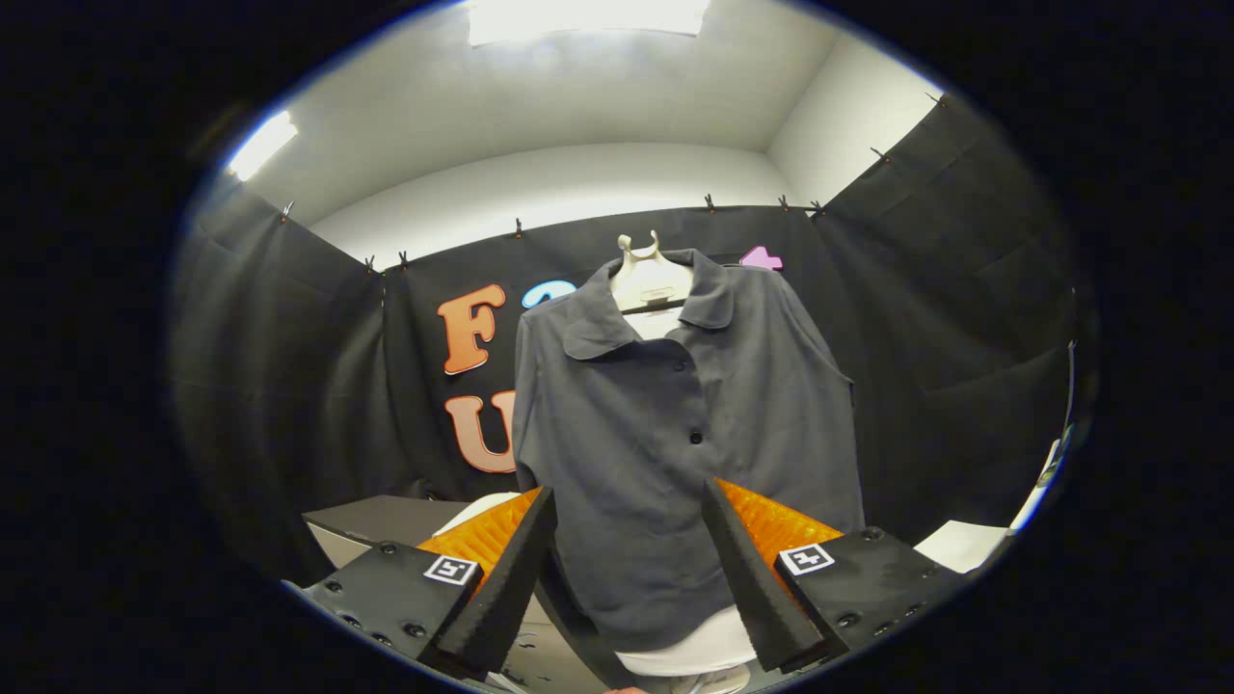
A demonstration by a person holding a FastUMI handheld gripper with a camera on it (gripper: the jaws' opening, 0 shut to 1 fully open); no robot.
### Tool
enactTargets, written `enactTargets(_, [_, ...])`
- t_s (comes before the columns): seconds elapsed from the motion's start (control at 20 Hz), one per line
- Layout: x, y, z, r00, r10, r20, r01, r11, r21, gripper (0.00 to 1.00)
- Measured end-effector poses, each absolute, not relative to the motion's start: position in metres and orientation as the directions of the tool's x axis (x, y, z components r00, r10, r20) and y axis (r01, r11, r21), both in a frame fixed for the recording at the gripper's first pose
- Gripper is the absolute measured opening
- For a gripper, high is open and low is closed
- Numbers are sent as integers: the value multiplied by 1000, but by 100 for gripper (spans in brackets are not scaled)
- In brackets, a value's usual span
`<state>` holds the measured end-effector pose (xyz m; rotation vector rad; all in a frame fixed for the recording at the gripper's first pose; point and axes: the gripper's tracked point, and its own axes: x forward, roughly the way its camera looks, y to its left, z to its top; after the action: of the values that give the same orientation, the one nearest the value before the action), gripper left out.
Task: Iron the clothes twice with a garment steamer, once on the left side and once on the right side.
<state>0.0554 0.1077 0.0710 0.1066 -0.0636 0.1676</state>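
A dark grey button-up shirt [675, 424] hangs on a pale hanger [648, 280] in front of the black cloth wall, facing me. My gripper [627, 496] is open, its fingers spread wide and pointing up at the shirt's lower half. The shirt's hem shows in the gap between them, and neither finger touches the cloth. Low between the finger bases lies a white rounded thing [689, 651] under the hem; I cannot tell whether it is the steamer.
A dark grey table top [386, 520] lies left of the fingers, with a white rounded object [482, 506] at its edge behind the left finger. A white sheet [964, 545] lies to the right. Black cloth walls close in on three sides.
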Motion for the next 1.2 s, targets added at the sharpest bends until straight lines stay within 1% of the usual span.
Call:
enactTargets(0.15, [75, 171, 78, 952, 306, 31, -307, 939, 155, 98])
enactTargets(0.25, [92, 211, 80, 925, 380, 6, -375, 911, 169, 98])
enactTargets(0.5, [155, 300, 67, 891, 451, -52, -444, 890, 105, 98])
enactTargets(0.65, [189, 342, 56, 884, 461, -85, -453, 886, 98, 98])
enactTargets(0.9, [241, 382, 23, 893, 425, -152, -425, 905, 28, 98])
enactTargets(1.05, [274, 396, -17, 896, 378, -233, -394, 919, -23, 98])
enactTargets(1.2, [294, 411, -66, 871, 354, -342, -371, 928, 16, 98])
